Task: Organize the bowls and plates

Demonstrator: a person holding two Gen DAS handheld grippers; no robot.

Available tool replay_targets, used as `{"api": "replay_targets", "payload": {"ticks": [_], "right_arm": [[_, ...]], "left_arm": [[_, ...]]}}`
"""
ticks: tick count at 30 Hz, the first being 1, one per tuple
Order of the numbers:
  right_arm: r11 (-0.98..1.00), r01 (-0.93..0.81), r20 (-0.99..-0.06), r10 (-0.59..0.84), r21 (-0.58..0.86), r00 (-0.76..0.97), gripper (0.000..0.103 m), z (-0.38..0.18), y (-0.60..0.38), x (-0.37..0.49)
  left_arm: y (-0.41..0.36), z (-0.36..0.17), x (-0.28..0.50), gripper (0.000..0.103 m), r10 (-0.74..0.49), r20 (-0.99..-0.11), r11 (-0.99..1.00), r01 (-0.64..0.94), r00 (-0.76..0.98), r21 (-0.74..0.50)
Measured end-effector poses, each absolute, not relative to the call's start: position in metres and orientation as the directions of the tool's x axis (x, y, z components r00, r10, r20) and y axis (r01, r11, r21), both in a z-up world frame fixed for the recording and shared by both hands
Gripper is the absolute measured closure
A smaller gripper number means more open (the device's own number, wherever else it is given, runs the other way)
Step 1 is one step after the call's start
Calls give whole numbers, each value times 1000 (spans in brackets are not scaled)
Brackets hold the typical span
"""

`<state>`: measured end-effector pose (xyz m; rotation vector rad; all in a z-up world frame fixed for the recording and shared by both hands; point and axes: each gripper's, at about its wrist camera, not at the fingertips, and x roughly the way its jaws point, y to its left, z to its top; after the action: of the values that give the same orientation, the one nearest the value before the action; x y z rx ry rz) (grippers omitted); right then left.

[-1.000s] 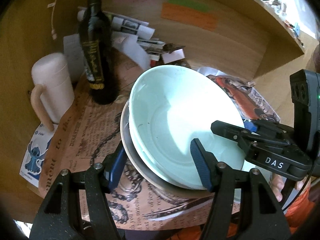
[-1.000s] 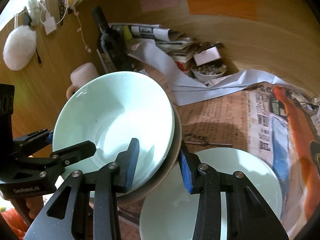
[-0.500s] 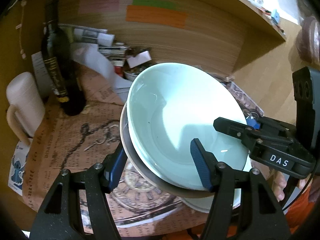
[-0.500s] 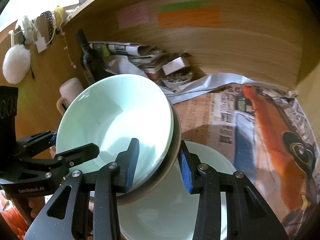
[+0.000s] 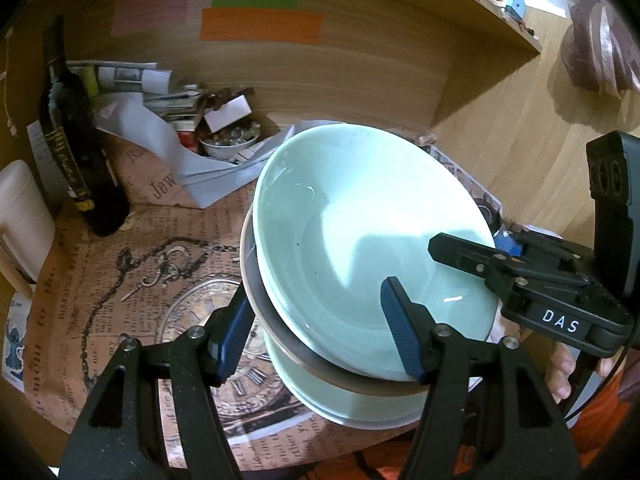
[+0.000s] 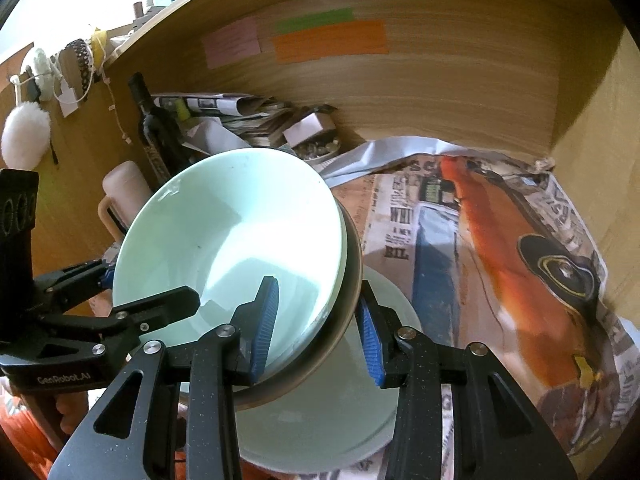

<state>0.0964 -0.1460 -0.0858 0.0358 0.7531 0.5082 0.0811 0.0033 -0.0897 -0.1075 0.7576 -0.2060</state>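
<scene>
Both tools clamp stacked bowls' rim, tilted, mouth facing cameras, above plate.

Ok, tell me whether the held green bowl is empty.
Empty: the green bowl shows only bare glazed inside, tilted between both grippers.

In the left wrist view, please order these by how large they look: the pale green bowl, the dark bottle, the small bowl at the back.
1. pale green bowl, though it is nearest the camera
2. dark bottle
3. small bowl, farthest back, so its true size is unsure
</scene>
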Motion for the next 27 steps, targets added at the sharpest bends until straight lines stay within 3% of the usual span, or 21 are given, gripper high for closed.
{"api": "replay_targets", "payload": {"ticks": [27], "right_arm": [[892,-382,-700,432,241,568,68,-116,-162,95]], "left_arm": [[-19,-118,88,39,-230,-727,973,155,647,-170]]}}
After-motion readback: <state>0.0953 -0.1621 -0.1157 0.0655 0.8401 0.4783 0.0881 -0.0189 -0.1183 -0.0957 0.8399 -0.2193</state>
